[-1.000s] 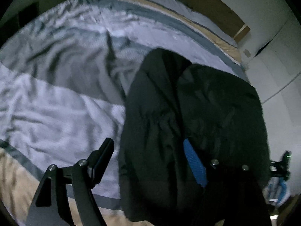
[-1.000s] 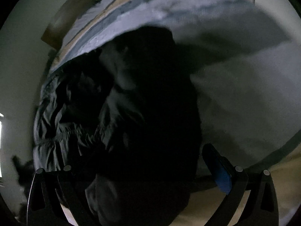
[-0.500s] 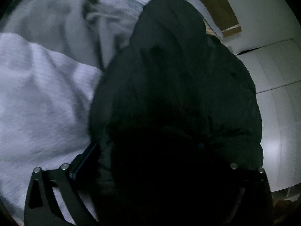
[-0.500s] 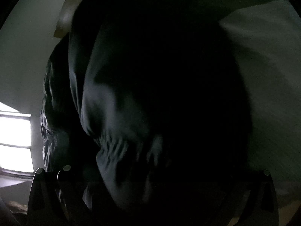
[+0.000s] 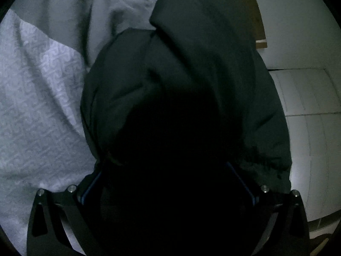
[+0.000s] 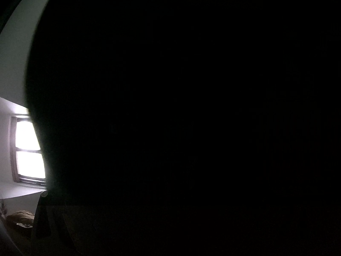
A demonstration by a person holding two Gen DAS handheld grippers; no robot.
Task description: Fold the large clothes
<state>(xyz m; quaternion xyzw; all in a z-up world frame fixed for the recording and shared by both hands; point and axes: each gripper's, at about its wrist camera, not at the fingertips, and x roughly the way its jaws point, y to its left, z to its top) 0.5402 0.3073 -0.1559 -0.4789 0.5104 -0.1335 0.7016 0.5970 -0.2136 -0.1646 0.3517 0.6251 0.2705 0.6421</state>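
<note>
A big dark padded jacket [image 5: 191,74] lies heaped on the bed and fills most of the left wrist view. My left gripper [image 5: 168,179] has its jaws spread wide, with the jacket's bulk sitting between them. The blue-edged pads [image 5: 91,187] show at either side of the fabric. In the right wrist view the same jacket [image 6: 181,106] covers nearly everything in black. Of my right gripper only the base of its left finger [image 6: 43,215] shows, so the state of its jaws is hidden.
A pale patterned bed cover [image 5: 38,111] with a grey band [image 5: 64,17] spreads left of the jacket. A wooden headboard [image 5: 257,21] and white wall panels [image 5: 309,111] stand to the right. A bright window [image 6: 27,149] and a brown heap [image 6: 21,217] show at the right view's left edge.
Both grippers have dropped towards the jacket. The left jaws have widened, and the jacket now sits between them rather than at the right finger. The right view has gone almost black.
</note>
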